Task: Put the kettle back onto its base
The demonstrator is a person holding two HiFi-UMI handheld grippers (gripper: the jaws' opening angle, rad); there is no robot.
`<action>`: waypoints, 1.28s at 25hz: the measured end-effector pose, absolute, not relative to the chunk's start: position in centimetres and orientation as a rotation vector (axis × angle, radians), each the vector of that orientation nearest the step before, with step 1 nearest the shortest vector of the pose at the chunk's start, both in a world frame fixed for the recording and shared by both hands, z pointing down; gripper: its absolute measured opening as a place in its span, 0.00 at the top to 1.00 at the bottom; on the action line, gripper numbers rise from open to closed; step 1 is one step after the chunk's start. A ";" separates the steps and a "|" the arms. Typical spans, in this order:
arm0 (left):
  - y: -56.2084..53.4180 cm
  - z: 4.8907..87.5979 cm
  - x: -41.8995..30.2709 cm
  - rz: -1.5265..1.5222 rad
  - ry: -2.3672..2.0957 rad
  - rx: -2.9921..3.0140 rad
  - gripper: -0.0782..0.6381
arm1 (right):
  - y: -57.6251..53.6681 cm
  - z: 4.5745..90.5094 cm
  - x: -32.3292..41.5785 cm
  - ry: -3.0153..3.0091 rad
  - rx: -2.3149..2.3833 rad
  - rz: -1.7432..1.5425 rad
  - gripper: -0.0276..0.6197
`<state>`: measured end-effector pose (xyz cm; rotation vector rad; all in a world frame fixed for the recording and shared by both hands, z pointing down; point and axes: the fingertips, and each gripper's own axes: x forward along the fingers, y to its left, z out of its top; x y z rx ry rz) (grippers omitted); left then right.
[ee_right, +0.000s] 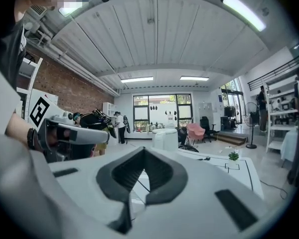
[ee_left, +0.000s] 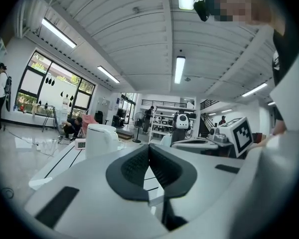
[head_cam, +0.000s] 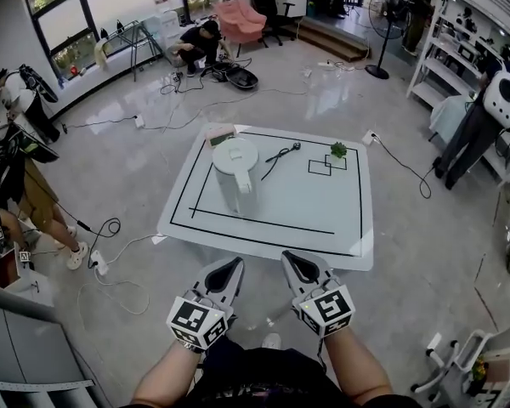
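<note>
Not begun: left tool (head_cam: 229,267) and right tool (head_cam: 291,261) both clenched on nothing, short of tabletop (head_cam: 340,219) near edge; white kettle (head_cam: 235,175) upright toward left edge, untouched; base not discernible; grasp and placement outstanding.

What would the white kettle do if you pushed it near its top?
The kettle stands tall and narrow on the table, so a push up high would probably tip it rather than slide it. Its smooth, hard-looking white shell may be slippery to grip. Its weight can't be told: any water inside is hidden.
</note>
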<state>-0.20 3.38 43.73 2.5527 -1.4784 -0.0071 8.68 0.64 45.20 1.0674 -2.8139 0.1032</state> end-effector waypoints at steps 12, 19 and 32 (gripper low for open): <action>5.0 42.3 -2.5 -0.026 -1.475 2.566 0.89 | 3.0 44.0 6.7 -2.794 1.114 0.096 0.95; 5.4 42.5 -2.3 -0.013 -1.450 2.573 0.89 | 3.8 43.9 6.9 -2.783 1.150 0.094 0.95; 6.4 42.7 -1.3 0.010 -1.461 2.565 0.89 | 4.4 44.4 7.6 -2.794 1.126 0.118 0.95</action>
